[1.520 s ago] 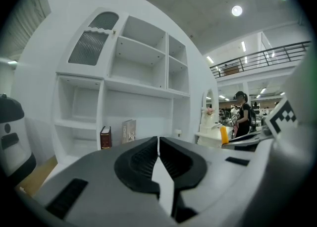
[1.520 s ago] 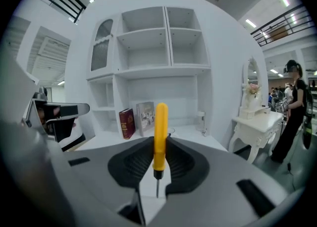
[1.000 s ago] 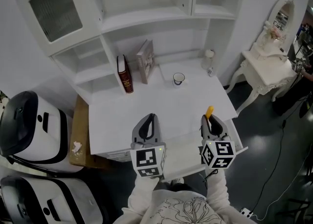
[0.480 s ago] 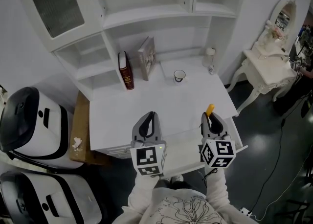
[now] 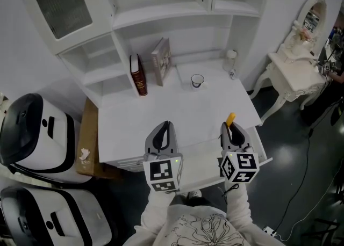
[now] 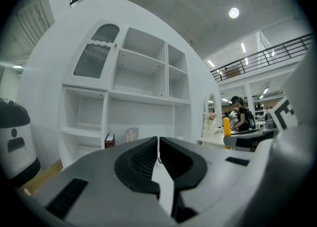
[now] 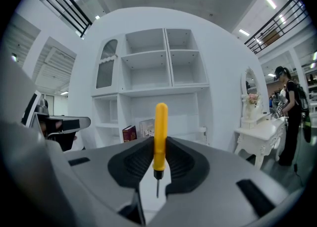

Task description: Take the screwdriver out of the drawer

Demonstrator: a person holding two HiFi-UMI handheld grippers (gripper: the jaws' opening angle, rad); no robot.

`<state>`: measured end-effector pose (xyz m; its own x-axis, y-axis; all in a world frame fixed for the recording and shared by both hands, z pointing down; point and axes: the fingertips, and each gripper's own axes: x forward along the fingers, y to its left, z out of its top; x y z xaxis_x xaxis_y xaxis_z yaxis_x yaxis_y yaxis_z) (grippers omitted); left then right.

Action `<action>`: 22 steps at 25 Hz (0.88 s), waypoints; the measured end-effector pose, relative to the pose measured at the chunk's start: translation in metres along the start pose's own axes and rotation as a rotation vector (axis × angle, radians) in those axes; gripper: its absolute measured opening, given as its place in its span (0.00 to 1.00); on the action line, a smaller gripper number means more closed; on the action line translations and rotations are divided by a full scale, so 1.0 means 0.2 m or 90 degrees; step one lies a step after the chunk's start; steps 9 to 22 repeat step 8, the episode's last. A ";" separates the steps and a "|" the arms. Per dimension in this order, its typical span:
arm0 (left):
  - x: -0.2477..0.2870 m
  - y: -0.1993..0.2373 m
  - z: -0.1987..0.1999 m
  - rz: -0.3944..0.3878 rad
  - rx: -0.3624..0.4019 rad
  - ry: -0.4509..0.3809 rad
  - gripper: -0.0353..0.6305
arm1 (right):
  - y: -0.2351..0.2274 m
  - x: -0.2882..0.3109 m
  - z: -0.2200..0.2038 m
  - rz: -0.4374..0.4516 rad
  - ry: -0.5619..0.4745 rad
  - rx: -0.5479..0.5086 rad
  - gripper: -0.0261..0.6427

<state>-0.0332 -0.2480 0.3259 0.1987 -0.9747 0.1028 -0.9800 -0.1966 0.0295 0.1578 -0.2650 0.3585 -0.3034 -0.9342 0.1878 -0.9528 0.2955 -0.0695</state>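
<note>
A yellow-handled screwdriver (image 7: 160, 132) stands upright between the jaws of my right gripper (image 7: 159, 144), handle up and thin metal tip down. In the head view its yellow handle (image 5: 230, 119) pokes out ahead of the right gripper (image 5: 231, 130), which hovers over the open white drawer (image 5: 204, 164) at the desk's front edge. My left gripper (image 5: 163, 134) hangs beside it over the desk, its jaws closed together with nothing between them, as the left gripper view (image 6: 158, 157) confirms.
On the white desk (image 5: 161, 116) stand a red book (image 5: 137, 81), a grey book (image 5: 160, 61), a small cup (image 5: 197, 81) and a jar (image 5: 230, 60). Shelves rise behind. A white dressing table (image 5: 293, 76) is at the right, white machines (image 5: 32, 137) at the left.
</note>
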 end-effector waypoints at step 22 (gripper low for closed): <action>0.00 0.00 -0.01 -0.002 0.001 0.001 0.07 | 0.00 0.00 -0.01 0.000 0.003 -0.002 0.14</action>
